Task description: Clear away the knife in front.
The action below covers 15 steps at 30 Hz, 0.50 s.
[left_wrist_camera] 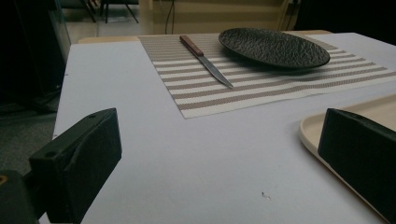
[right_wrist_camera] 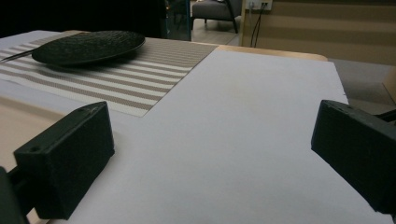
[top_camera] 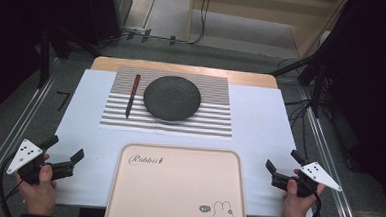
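A dark textured plate (top_camera: 172, 97) (left_wrist_camera: 273, 46) (right_wrist_camera: 88, 46) lies on a striped placemat (top_camera: 210, 122) (left_wrist_camera: 261, 86) (right_wrist_camera: 130, 79) at the back of the table. To its left on the mat rests a knife (top_camera: 131, 95) (left_wrist_camera: 205, 60) with a reddish-brown handle. A beige tray (top_camera: 177, 188) (left_wrist_camera: 345, 116) with a rabbit print sits at the front middle. My left gripper (top_camera: 64, 149) (left_wrist_camera: 219, 154) is open at the front left, nothing between its jaws. At the front right my right gripper (top_camera: 282, 162) (right_wrist_camera: 212, 158) also stands open and holds nothing.
A white sheet (top_camera: 260, 127) covers the wooden table (top_camera: 183, 68). Metal rails run along both sides of the table. Cables and stand legs lie on the floor behind it.
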### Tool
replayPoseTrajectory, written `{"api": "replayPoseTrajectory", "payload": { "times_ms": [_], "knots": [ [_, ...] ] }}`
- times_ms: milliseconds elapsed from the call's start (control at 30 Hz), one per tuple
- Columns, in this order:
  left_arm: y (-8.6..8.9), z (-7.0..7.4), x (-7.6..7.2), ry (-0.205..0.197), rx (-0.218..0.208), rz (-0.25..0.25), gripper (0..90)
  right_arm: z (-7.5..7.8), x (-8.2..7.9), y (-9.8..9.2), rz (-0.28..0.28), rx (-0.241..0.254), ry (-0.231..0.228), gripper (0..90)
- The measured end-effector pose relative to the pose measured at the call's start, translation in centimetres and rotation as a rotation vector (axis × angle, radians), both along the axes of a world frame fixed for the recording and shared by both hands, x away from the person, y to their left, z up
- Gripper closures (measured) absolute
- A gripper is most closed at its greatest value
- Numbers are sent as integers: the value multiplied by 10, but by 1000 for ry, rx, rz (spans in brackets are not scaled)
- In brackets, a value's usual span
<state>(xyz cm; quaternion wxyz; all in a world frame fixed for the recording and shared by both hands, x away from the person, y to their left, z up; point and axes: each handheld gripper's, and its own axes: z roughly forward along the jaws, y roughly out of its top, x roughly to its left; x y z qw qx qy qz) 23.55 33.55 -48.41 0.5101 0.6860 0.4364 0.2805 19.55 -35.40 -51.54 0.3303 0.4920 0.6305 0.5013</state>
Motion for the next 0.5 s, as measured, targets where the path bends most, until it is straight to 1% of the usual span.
{"api": "replayPoseTrajectory", "payload": {
  "times_ms": [33, 200, 233, 367, 433, 500],
  "knots": [
    [0, 0, 0, -3, -4, -4, 0, 0, 1, 0, 13, 0, 2, 0],
    [1, 0, 0, -2, -8, -7, 0, -1, 2, 1, 18, -10, 6, 0],
    [0, 1, 0, -4, -9, -8, 0, -1, 1, 1, 20, -2, 6, 0],
    [-3, 4, -1, -12, -10, -10, 0, -1, 1, 0, 19, 2, 5, 0],
    [-6, 6, -2, -19, -8, -12, 0, -1, 1, 0, 22, 0, 3, 0],
    [-10, 9, -3, -24, 4, -13, 0, -1, 1, 0, 22, 1, 4, 0]
  ]
}}
